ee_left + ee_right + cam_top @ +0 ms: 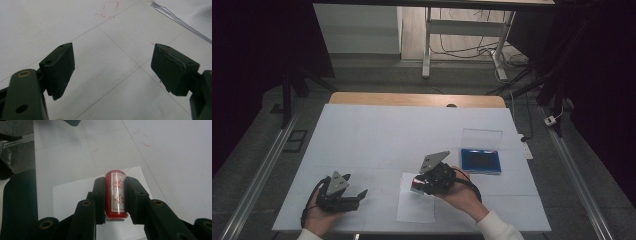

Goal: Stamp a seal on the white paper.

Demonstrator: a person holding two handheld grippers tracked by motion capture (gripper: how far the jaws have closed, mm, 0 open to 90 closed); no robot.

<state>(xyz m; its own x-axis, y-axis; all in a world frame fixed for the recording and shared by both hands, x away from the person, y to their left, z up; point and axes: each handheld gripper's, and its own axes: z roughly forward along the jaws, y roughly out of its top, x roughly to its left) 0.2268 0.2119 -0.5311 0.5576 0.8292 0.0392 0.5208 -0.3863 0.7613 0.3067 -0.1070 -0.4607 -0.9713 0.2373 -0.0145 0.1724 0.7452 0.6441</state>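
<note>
My right gripper [115,195] is shut on a red stamp [115,195], a small red cylinder with a white label bearing red characters. In the high view the right gripper [418,185] holds it over the upper part of a white paper sheet [416,207] near the table's front. The same sheet [67,195] lies under the jaws in the right gripper view. My left gripper [359,196] rests at the front left of the table, open, with nothing between its fingers [60,67]. The corner of the paper stack [180,21] lies ahead of it to the right.
A blue ink pad case [481,160] with its clear lid [482,139] standing open sits on the white table [377,135] to the right of centre. Faint red marks [108,11] stain the tabletop. A desk frame and cables stand on the floor beyond the table.
</note>
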